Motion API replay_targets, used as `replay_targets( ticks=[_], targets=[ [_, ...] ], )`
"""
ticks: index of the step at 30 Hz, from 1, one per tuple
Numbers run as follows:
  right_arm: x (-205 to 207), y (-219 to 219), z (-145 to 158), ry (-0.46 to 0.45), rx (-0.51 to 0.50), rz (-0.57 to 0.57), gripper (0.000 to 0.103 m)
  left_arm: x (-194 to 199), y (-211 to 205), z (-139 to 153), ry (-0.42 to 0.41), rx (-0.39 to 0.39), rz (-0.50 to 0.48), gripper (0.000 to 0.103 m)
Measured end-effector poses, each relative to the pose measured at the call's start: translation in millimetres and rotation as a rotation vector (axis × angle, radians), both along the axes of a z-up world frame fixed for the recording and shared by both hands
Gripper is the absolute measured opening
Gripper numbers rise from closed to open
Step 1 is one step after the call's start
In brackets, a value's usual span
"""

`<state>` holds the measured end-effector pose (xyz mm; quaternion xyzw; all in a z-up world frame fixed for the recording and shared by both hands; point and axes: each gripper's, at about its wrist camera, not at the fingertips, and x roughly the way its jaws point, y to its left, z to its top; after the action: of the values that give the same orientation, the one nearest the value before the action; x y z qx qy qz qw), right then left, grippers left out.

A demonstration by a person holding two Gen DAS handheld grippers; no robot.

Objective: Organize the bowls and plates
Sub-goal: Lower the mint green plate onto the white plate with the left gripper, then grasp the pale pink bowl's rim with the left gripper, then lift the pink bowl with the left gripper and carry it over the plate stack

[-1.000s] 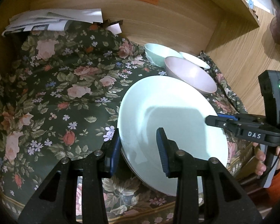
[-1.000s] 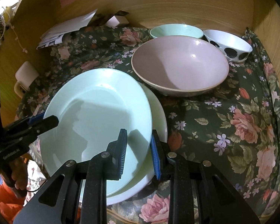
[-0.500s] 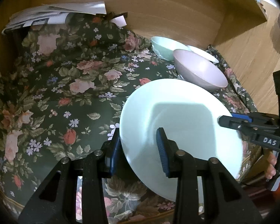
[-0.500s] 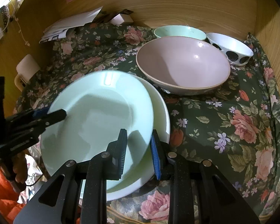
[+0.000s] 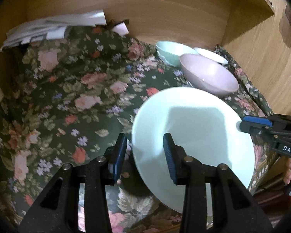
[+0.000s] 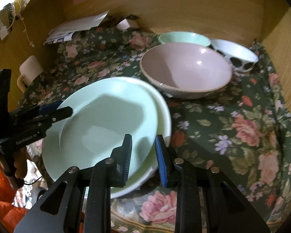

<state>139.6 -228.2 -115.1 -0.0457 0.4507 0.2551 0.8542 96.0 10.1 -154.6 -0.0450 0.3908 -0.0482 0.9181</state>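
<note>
Both wrist views steep, close, sharing plate.

Dim warm light, fisheye blur

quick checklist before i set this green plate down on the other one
1. Right gripper grips the mint green round plate: ok, shut on its rim.
2. Left gripper grips it too: not ok, jaws opening, rim between them.
3. Cream round plate underneath: ok, but offset.
4. Plates already touching: cannot tell.
5. Pink ceramic bowl out of the way: ok, apart.
</note>
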Motion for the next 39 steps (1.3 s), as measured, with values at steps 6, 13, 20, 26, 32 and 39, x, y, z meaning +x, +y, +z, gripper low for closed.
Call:
replay_targets(
  ticks=[6,13,20,26,32,39],
  targets=[
    [10,-16,18,-0.06,0.013,-0.058,0.03,11,6,24,-0.058,-0.016,0.023,0.052],
    [33,-29,34,-0.124,0.02,-0.129,0.051,37,-6,53,-0.124,-0.008,0.015,0.066],
    [61,-42,34,-0.137,0.03,-0.185,0.062,78,-24,60,-0.117,-0.001,-0.017,0.074],
    [84,-49,21,-0.117,0.015,-0.214,0.064,120,-42,46,-0.049,0.001,-0.067,0.077],
    [107,-52,3,-0.062,0.017,-0.231,0.064,153,-61,25,0.043,0.025,-0.137,0.077],
    [123,-51,-11,-0.032,0.022,-0.233,0.064,173,-72,12,0.086,0.04,-0.193,0.072]
  ],
)
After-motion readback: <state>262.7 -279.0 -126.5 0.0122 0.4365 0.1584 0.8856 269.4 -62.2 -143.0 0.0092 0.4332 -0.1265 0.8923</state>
